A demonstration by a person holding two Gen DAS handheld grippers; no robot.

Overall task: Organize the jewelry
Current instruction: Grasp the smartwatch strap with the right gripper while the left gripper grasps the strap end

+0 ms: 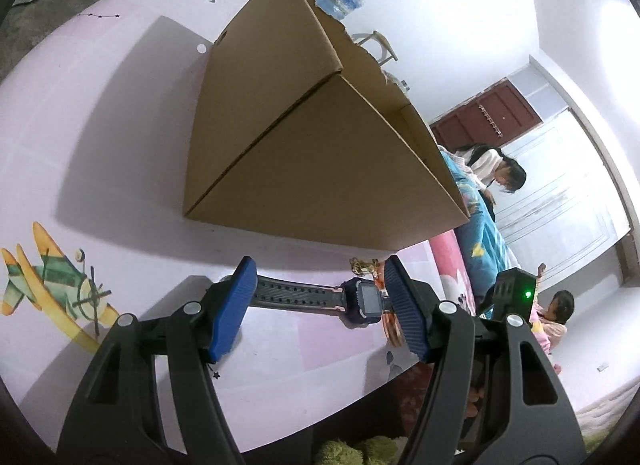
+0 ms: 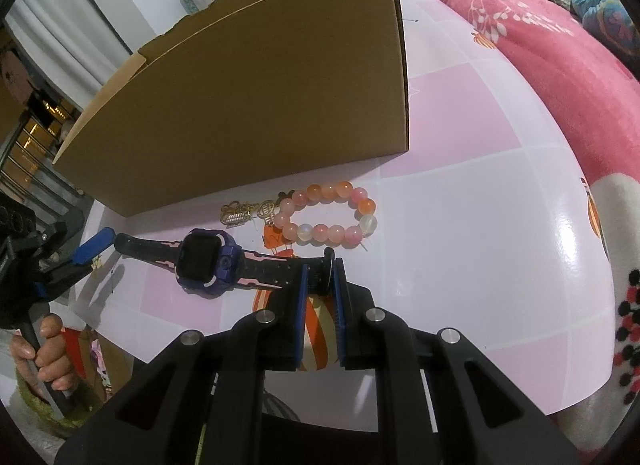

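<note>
Three jewelry pieces outside cardboard box (image 2: pixel 248 77); none visibly stowed.
Right tool (image 2: pixel 319 285) clamps watch (image 2: pixel 204 263) strap; left tool (image 1: pixel 318 297) open around it; bead bracelet (image 2: pixel 326 213), gold charm (image 2: pixel 240 214) ahead on counter (image 2: pixel 480 225).

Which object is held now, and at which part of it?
The right gripper holds the watch by one strap end. The left gripper is open, around the other strap, not clamping.

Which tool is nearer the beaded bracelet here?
Right. The right tool is shut on the watch strap just in front of the beaded bracelet. The left tool is open at the strap's far end, the watch body between it and the bracelet.
</note>
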